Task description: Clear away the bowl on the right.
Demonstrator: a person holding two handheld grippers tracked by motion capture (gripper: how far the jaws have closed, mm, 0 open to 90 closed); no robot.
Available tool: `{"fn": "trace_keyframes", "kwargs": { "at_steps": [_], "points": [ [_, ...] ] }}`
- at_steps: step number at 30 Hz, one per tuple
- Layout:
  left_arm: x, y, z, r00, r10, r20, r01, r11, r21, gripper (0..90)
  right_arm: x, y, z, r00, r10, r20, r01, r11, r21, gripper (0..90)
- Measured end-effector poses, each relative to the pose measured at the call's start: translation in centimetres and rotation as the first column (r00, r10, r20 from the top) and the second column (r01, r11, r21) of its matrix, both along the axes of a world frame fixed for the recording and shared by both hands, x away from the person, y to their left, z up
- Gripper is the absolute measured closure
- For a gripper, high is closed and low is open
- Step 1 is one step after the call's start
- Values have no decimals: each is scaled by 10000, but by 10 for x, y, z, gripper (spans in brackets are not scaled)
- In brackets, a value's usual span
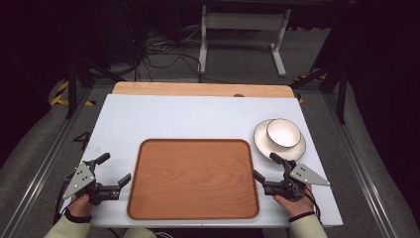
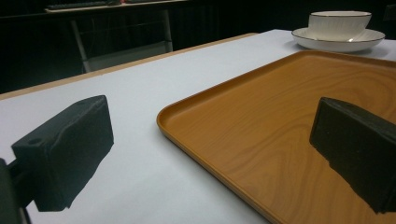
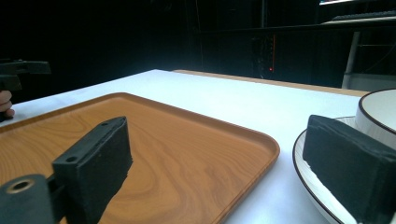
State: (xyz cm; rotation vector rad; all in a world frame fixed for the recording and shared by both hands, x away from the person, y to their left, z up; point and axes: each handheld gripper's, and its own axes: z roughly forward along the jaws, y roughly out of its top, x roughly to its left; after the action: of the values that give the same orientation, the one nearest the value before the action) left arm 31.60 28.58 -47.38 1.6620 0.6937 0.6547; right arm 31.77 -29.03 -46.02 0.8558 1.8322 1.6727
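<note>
Left claw [image 1: 114,168], left of the tray [image 1: 193,214]: black body, two blocky black jaws, grey three-cornered plate on top dotted with small dark screws, black cable trailing. Right claw [image 1: 267,166], right of the tray: same build, same grey plate. Both forearms in pale cream sleeves; dark band at each wrist.

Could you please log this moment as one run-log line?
left tool: open, idle | right tool: open, idle | tray: bare | bowl: on plate
</note>
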Motion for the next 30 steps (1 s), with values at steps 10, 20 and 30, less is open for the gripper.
{"fn": "trace_keyframes", "kwargs": {
  "at_steps": [10,20,30],
  "points": [
    [0,0,0,10000,9,-15,-9,10000,-18,3,-2,1,13,9998,-25,189,25,10000,8,115],
    [0,0,0,10000,15,-14,-15,10000,17,3,-6,4,38,9998,88,185,-88,10000,27,138],
    [0,0,0,10000,19,1,-19,10000,0,3,-3,8,50,10000,71,8,-71,10000,15,174]
  ]
}}
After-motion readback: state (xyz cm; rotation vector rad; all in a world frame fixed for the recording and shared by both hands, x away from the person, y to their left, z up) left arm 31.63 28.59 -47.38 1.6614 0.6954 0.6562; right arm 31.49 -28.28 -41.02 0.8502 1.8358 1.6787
